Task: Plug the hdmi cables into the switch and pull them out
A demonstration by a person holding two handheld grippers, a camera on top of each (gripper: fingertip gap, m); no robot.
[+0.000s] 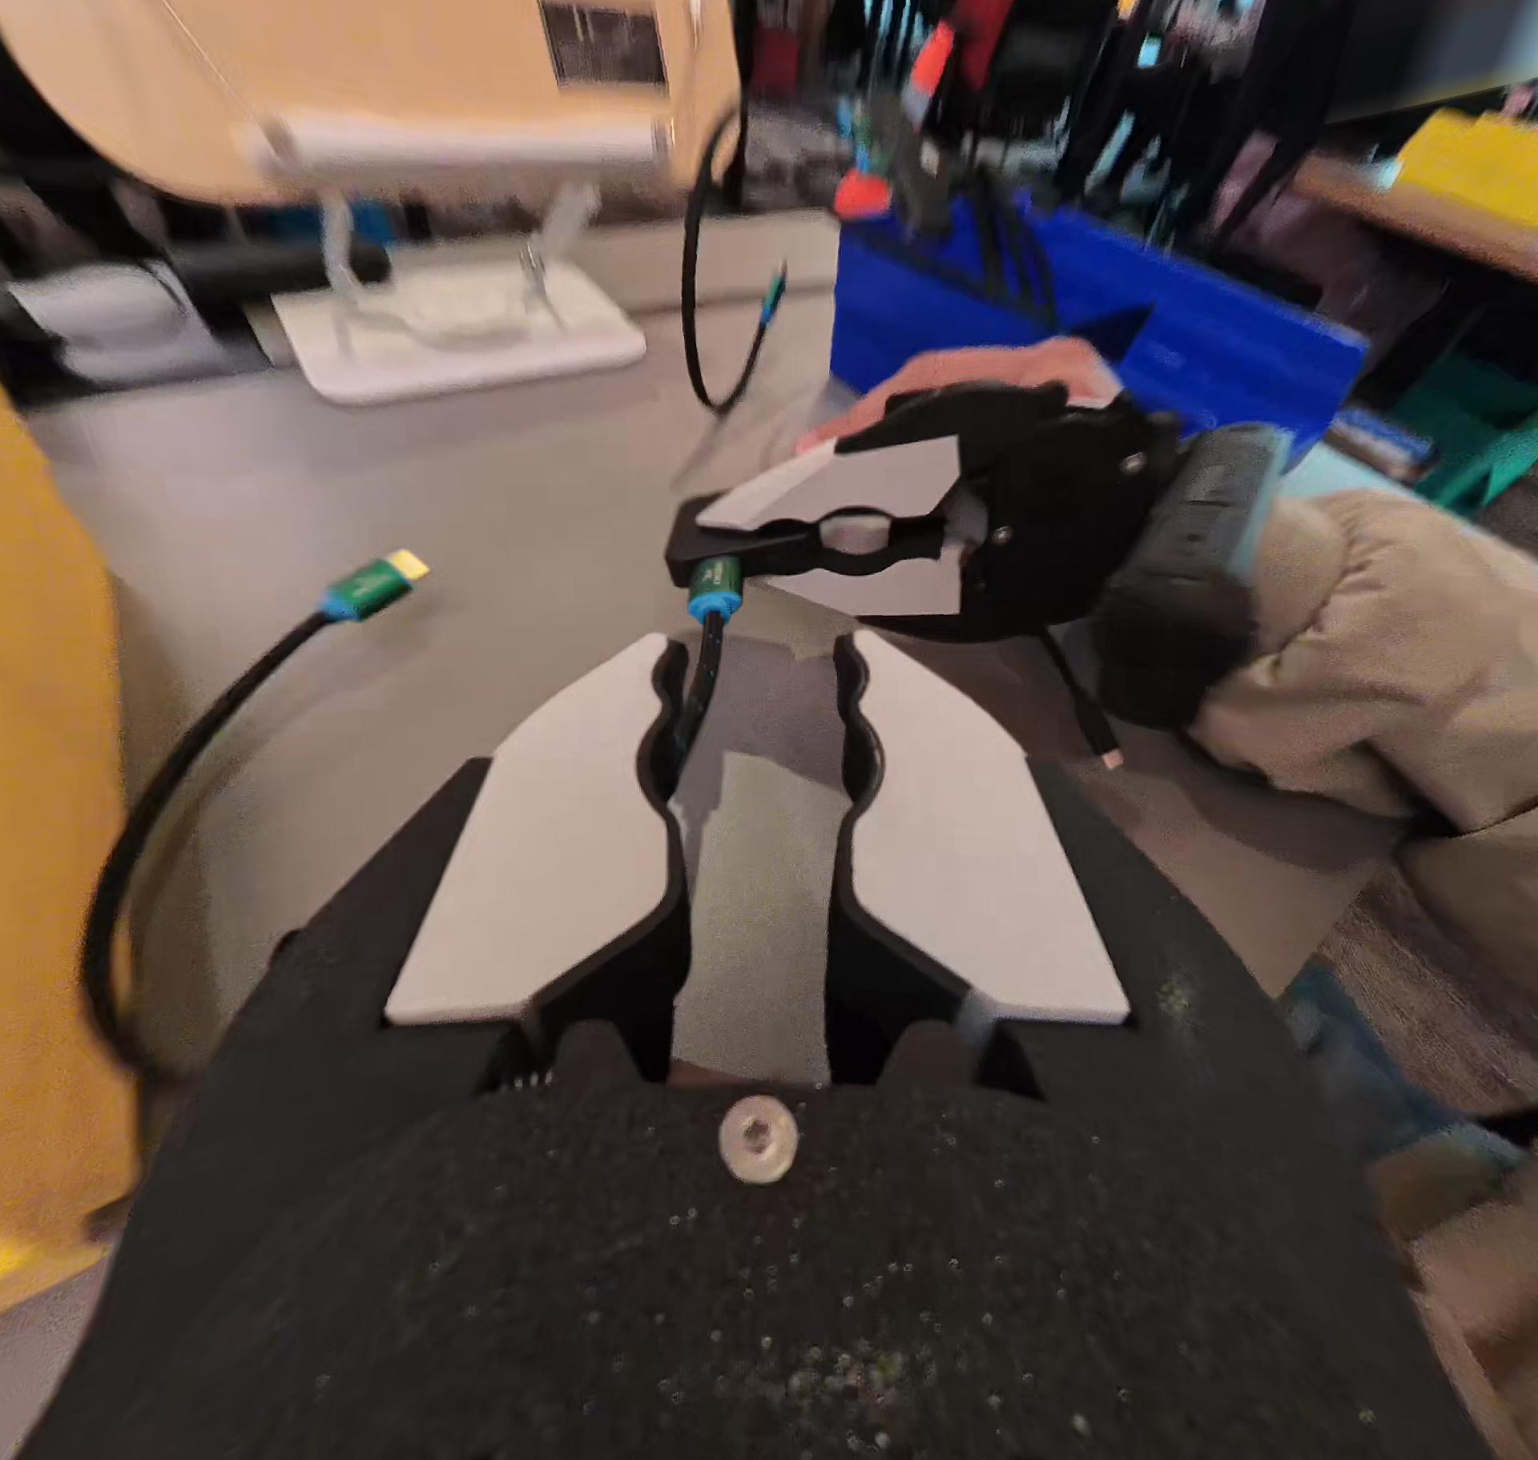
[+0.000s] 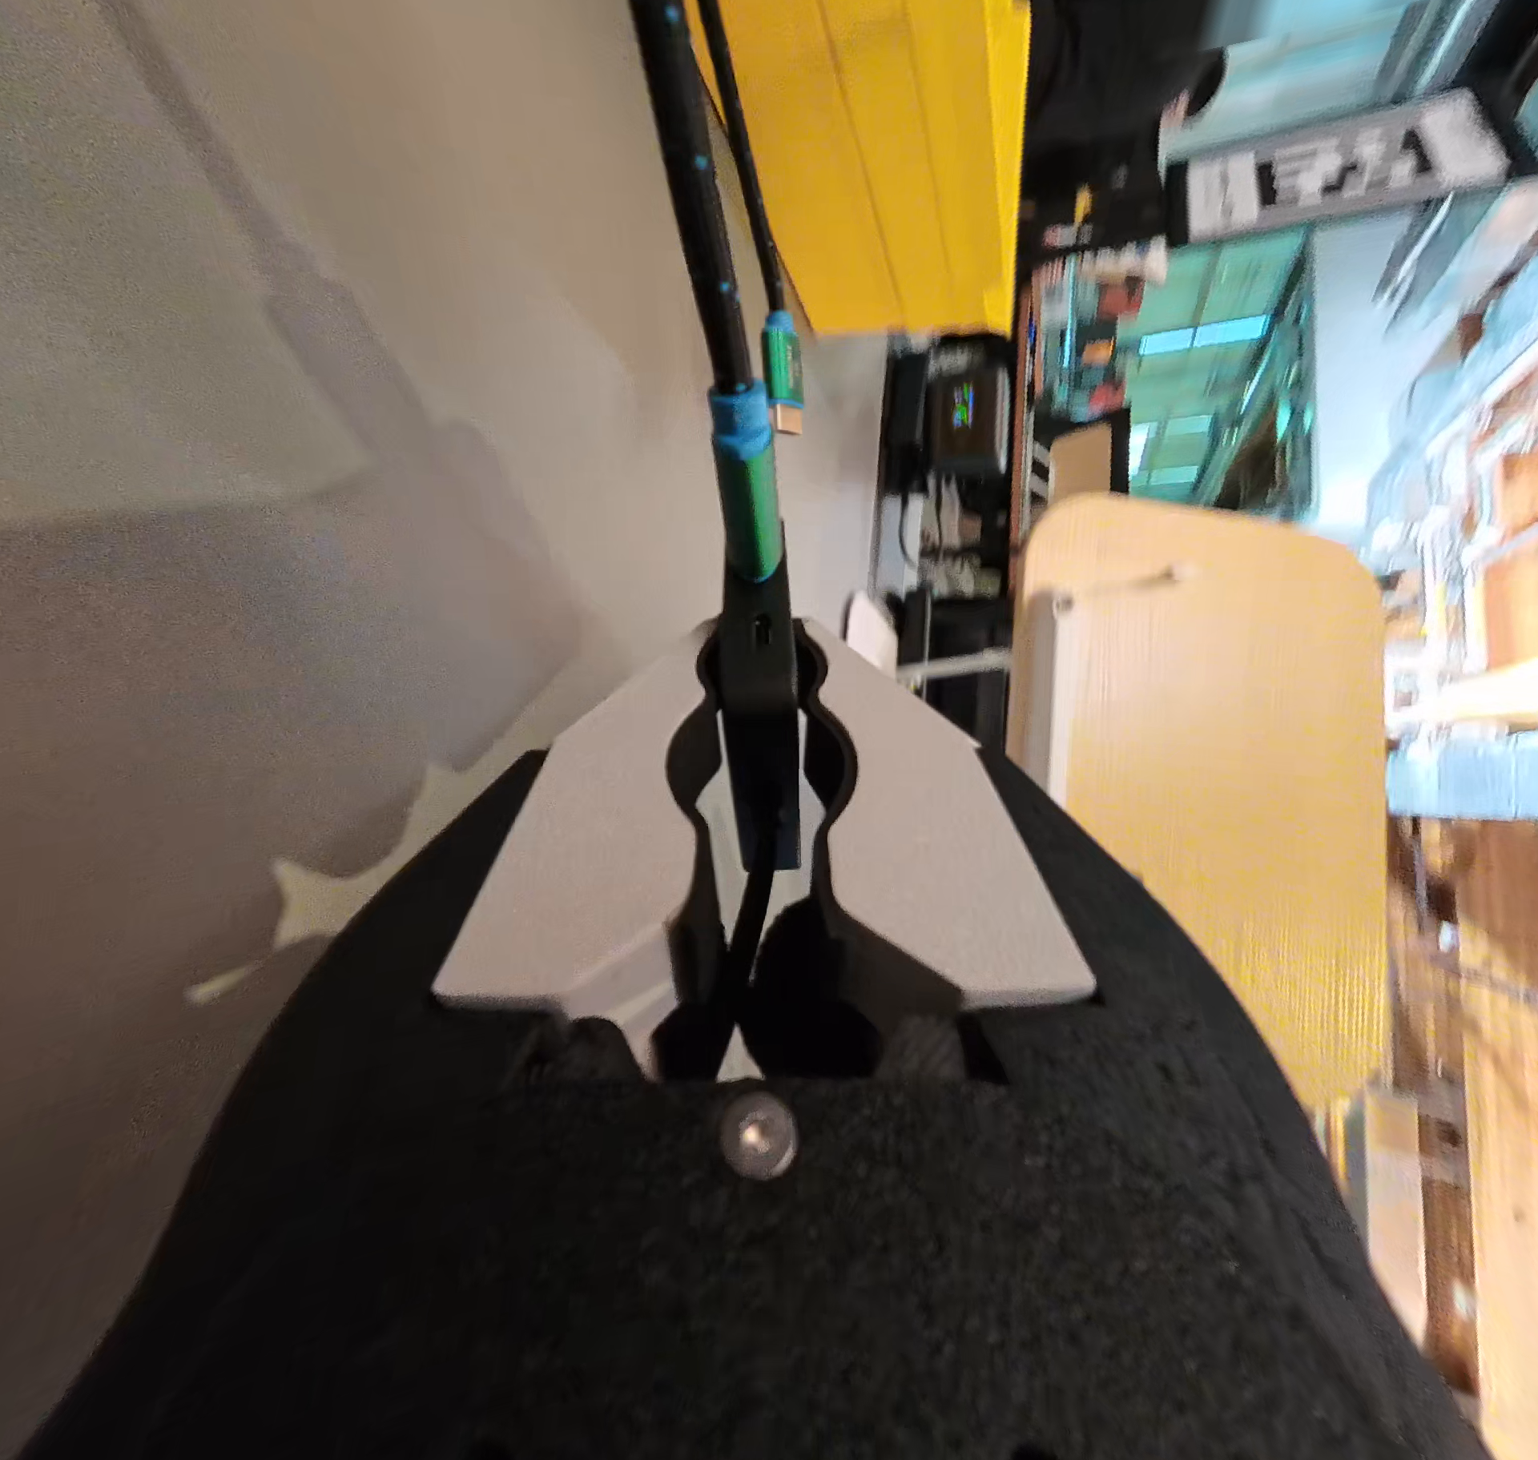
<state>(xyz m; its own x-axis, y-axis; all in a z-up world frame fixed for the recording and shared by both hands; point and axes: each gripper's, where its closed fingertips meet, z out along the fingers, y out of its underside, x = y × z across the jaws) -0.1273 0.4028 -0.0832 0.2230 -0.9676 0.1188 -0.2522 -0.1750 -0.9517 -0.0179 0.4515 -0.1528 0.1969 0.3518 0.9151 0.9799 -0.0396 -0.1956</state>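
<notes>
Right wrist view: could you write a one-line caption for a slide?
Right tool clamps the black HDMI switch with one green HDMI plug inserted; a second green plug lies loose on the grey table.

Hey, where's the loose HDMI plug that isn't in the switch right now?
In the left wrist view, the loose HDMI plug lies on the grey table, left of the right gripper, which clamps the switch.
</notes>
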